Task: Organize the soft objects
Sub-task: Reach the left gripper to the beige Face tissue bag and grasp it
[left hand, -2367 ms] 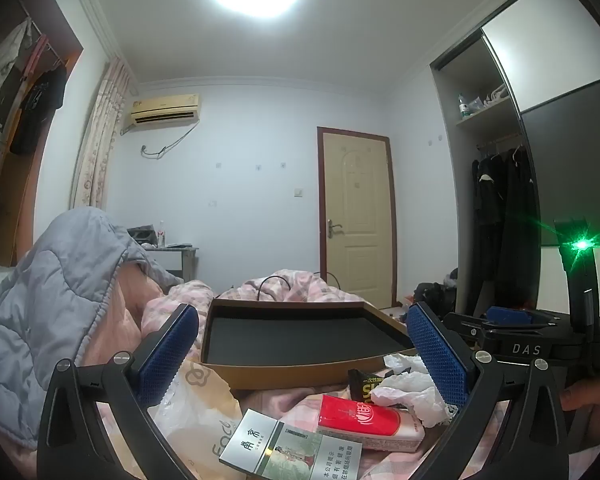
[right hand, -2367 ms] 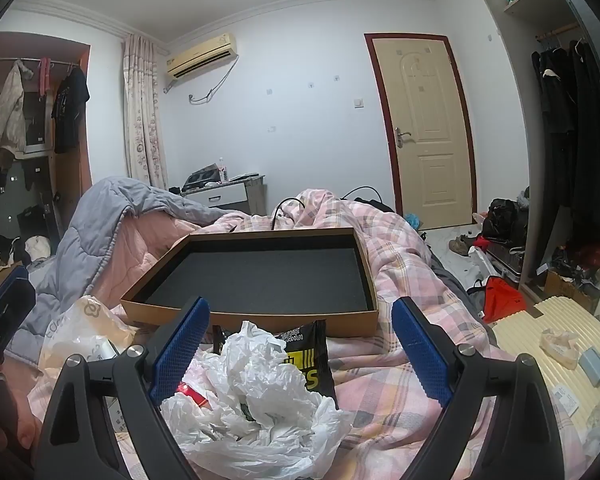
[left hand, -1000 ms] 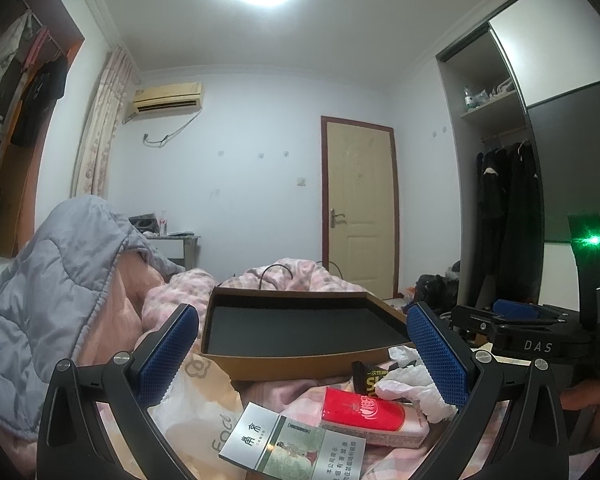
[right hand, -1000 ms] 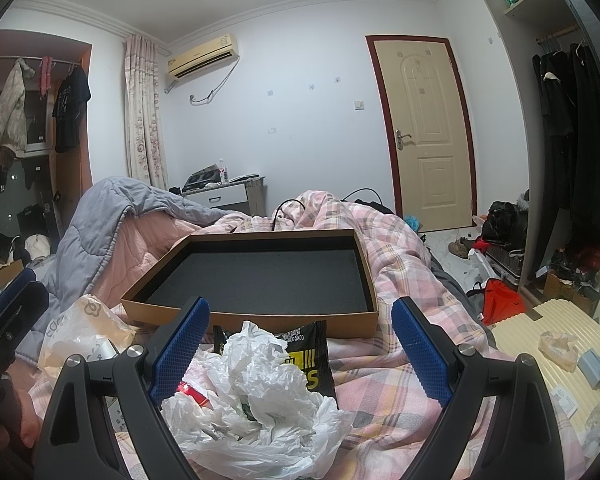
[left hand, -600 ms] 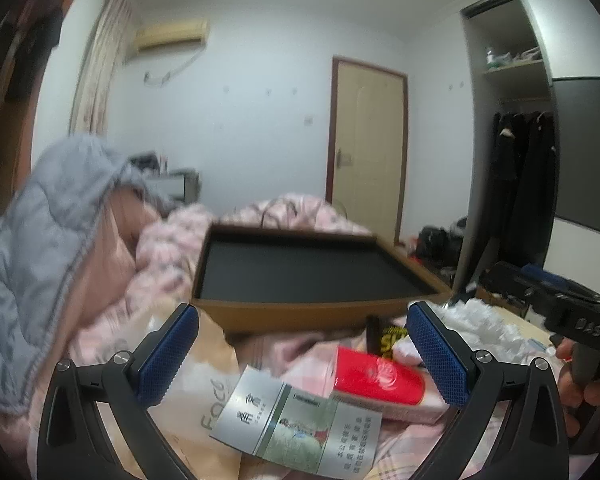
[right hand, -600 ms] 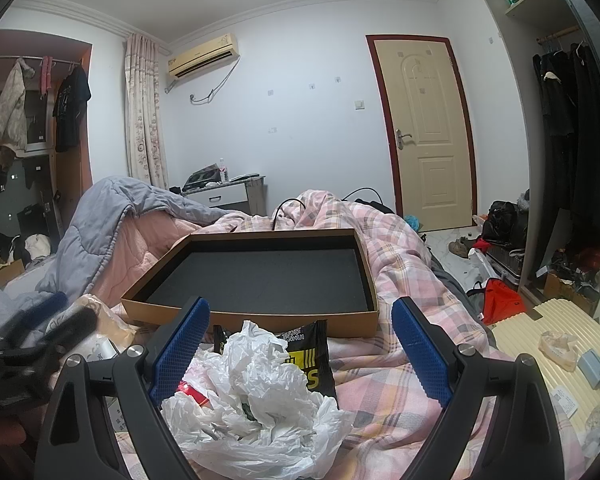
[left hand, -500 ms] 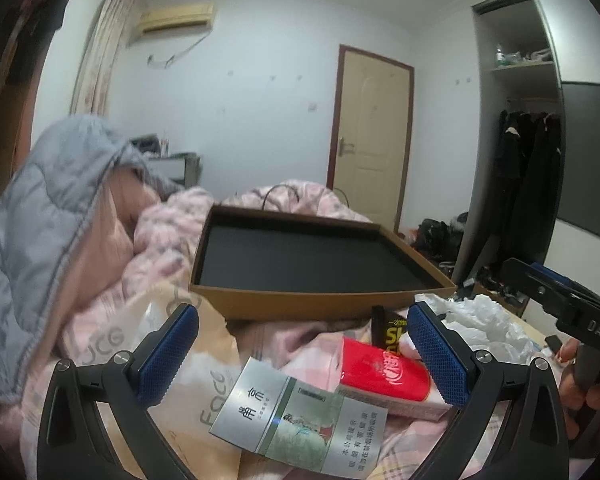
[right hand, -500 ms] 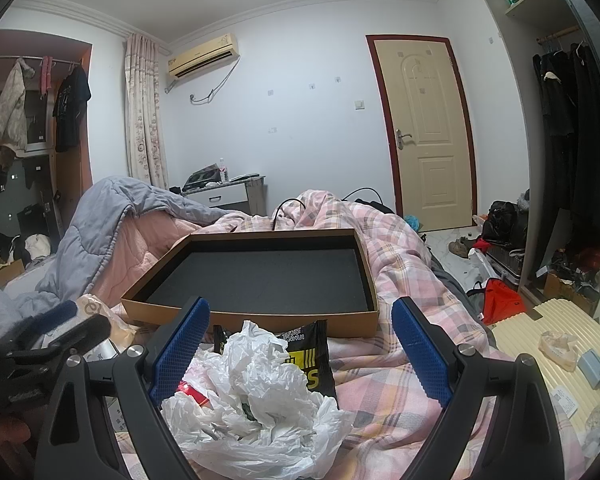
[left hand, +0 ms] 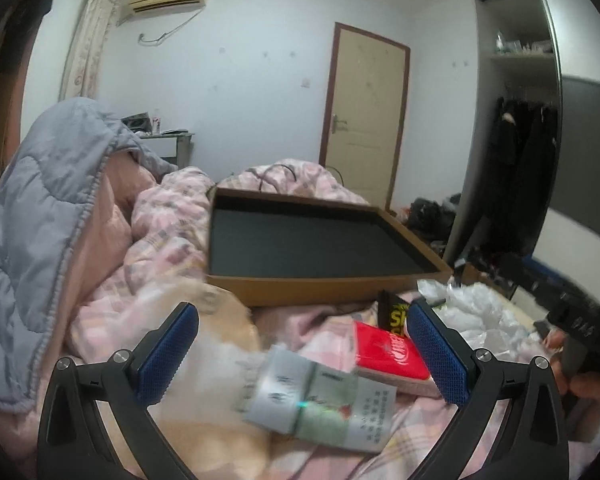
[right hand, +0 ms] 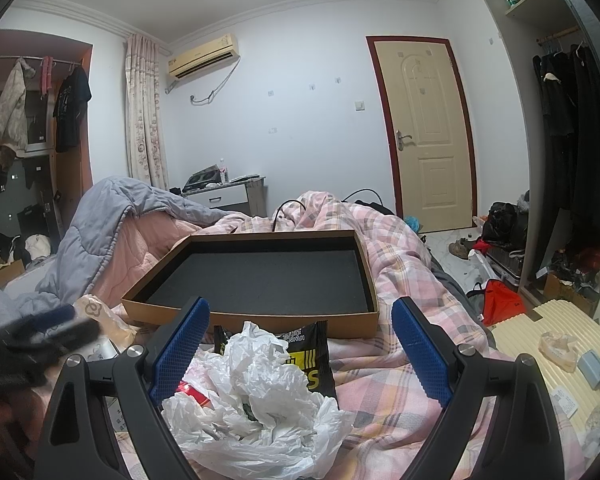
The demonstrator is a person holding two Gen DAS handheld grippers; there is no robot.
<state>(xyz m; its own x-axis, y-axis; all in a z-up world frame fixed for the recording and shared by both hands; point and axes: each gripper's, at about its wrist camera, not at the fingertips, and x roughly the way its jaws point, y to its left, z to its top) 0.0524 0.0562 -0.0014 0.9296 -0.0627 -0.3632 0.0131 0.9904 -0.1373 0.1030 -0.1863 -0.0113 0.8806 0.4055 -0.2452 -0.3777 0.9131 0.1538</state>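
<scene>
My left gripper [left hand: 300, 354] is open and empty above a silver-green carton [left hand: 320, 404] and a red packet [left hand: 392, 354] on the pink bed. A beige plastic bag [left hand: 204, 332] lies to its left. My right gripper [right hand: 296, 348] is open and empty over a crumpled white plastic bag [right hand: 260, 396], with a black-yellow snack packet [right hand: 312, 354] behind it. A brown cardboard tray with a black lining [right hand: 260, 312] lies empty further back; it also shows in the left wrist view [left hand: 320, 284].
A grey quilted duvet [left hand: 32, 216] is heaped at the left. The pink checked blanket [right hand: 412, 276] covers the bed. A cream suitcase [right hand: 548, 344] with small items stands right of the bed. A door [right hand: 428, 136] and wardrobe are behind.
My left gripper has tipped down and moved forward toward the carton and red packet; its view is blurred. The right gripper has not moved. Both stayed open.
</scene>
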